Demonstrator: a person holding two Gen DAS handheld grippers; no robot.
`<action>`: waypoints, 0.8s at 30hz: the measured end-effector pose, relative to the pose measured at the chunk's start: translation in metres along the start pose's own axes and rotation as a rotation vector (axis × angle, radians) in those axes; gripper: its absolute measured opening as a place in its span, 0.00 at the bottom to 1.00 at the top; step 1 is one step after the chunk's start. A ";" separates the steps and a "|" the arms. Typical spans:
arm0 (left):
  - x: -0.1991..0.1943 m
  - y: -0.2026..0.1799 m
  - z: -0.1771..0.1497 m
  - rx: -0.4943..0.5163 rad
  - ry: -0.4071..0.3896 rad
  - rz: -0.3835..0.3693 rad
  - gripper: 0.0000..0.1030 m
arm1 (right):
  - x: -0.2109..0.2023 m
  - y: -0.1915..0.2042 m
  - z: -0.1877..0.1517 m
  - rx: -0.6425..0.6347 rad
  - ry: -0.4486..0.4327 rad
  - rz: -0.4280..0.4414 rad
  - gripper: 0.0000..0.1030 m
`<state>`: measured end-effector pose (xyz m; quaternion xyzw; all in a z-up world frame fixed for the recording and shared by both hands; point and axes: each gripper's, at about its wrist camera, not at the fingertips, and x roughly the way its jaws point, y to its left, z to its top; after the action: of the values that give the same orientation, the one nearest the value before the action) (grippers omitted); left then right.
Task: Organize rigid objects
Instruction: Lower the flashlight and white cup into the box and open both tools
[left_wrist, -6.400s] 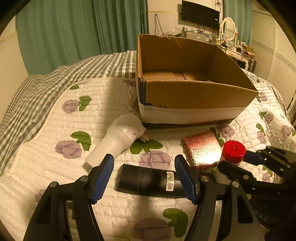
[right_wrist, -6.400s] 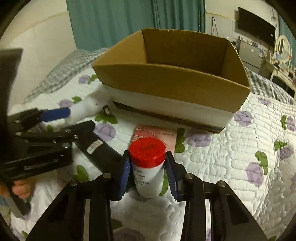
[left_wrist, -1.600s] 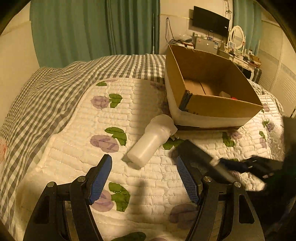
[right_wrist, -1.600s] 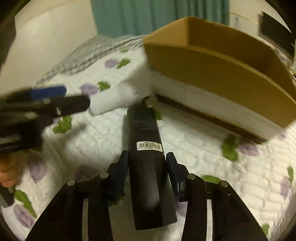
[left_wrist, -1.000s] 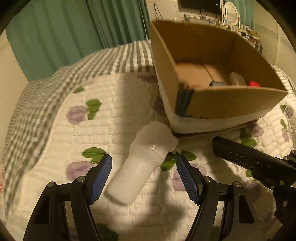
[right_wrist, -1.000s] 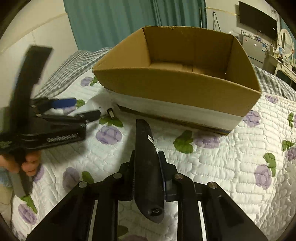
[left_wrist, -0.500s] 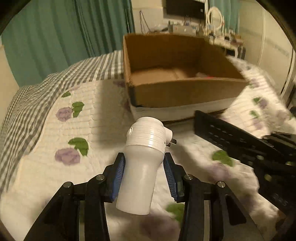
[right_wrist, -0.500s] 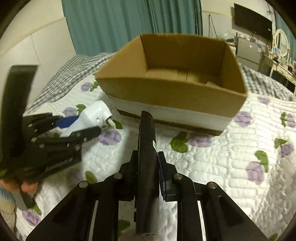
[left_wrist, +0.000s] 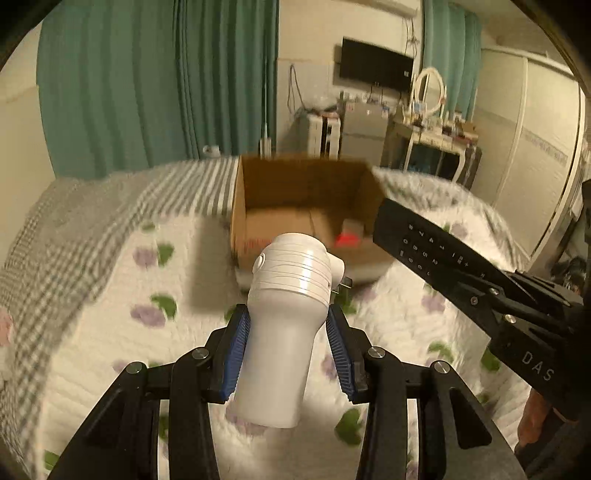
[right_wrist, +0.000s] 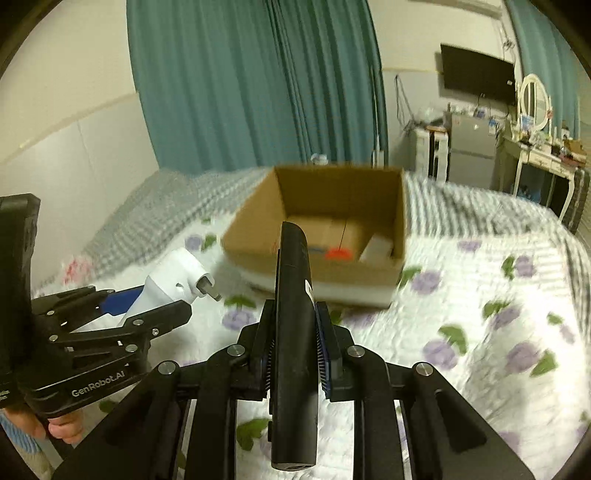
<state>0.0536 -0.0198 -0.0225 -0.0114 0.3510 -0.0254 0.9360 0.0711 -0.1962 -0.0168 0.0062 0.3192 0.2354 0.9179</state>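
My left gripper (left_wrist: 288, 350) is shut on a white plastic device (left_wrist: 284, 321) with a ribbed round head, held up above the quilt; it also shows in the right wrist view (right_wrist: 173, 284). My right gripper (right_wrist: 294, 345) is shut on a long black remote control (right_wrist: 294, 332), held on edge and pointing at the box; its button face shows in the left wrist view (left_wrist: 424, 247). The open cardboard box (right_wrist: 255, 229) stands ahead on the bed. Inside it lie a red-capped container (right_wrist: 338, 253) and a white item (right_wrist: 376, 247).
The bed is covered by a white quilt with purple flowers (right_wrist: 480, 332) and a grey checked blanket (left_wrist: 74, 221) behind. Teal curtains (right_wrist: 240, 92) hang at the back. A dresser with a mirror (right_wrist: 535, 147) and a wall television stand at the far right.
Both grippers have lifted higher with their objects, and the box now looks farther and lower. The left gripper took hold of the white device within the last second.
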 end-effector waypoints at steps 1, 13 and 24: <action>-0.003 -0.001 0.007 0.000 -0.013 -0.005 0.42 | -0.004 -0.002 0.007 -0.001 -0.013 0.001 0.18; 0.038 -0.004 0.106 0.011 -0.093 0.027 0.42 | 0.011 -0.033 0.115 -0.062 -0.143 -0.001 0.18; 0.150 0.008 0.125 0.051 -0.021 0.067 0.42 | 0.126 -0.065 0.140 -0.088 -0.061 0.045 0.18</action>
<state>0.2490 -0.0196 -0.0277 0.0237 0.3406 -0.0028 0.9399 0.2676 -0.1802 0.0108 -0.0200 0.2804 0.2695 0.9210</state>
